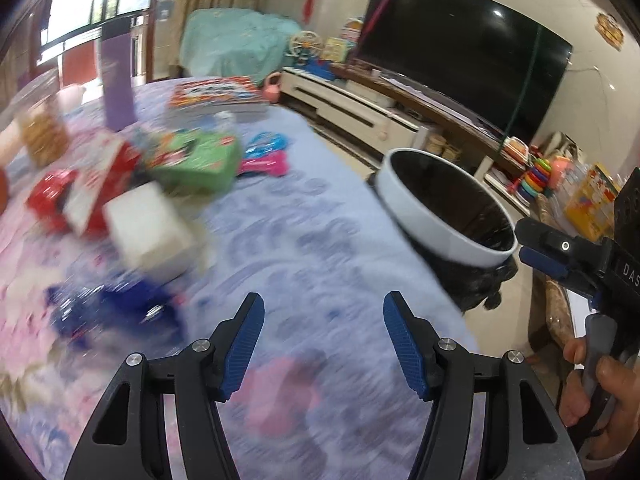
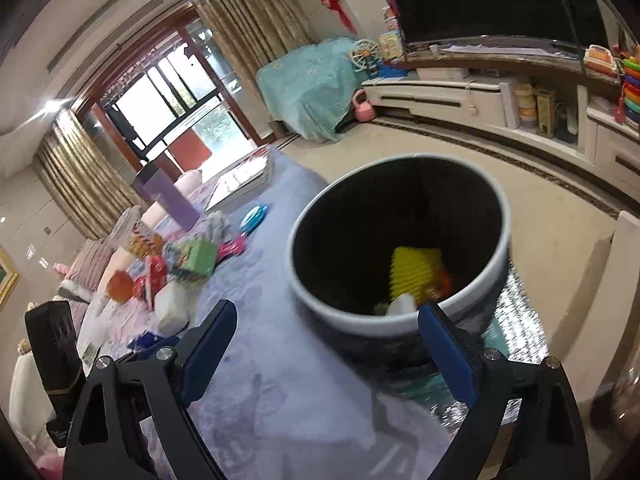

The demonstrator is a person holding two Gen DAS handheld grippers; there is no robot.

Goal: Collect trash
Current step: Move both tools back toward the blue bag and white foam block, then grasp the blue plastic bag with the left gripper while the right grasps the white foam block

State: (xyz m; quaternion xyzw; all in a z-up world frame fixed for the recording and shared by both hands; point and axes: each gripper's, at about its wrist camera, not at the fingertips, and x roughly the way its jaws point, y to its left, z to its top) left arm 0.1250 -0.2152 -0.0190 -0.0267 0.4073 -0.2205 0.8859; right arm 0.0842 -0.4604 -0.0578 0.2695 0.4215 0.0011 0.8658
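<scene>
A round bin with a white rim and black liner [image 2: 400, 240] stands beside the table's right edge; it also shows in the left wrist view [image 1: 444, 212]. Inside it lie a yellow ribbed piece [image 2: 414, 276] and some white paper [image 2: 402, 304]. My right gripper [image 2: 328, 344] is open and empty, just above the bin's near rim. My left gripper [image 1: 324, 344] is open and empty above the lilac tablecloth [image 1: 304, 240]. Trash lies at its left: a white box [image 1: 150, 228], a red packet [image 1: 76, 200], a green box [image 1: 196, 160] and a blue wrapper [image 1: 108, 308].
A purple bottle [image 1: 117, 84], a picture book [image 1: 214, 92] and blue and pink plastic toys [image 1: 264, 156] lie farther back on the table. A television [image 1: 460, 52] on a long white cabinet [image 1: 360, 108] runs along the right wall. The left wrist view is motion-blurred.
</scene>
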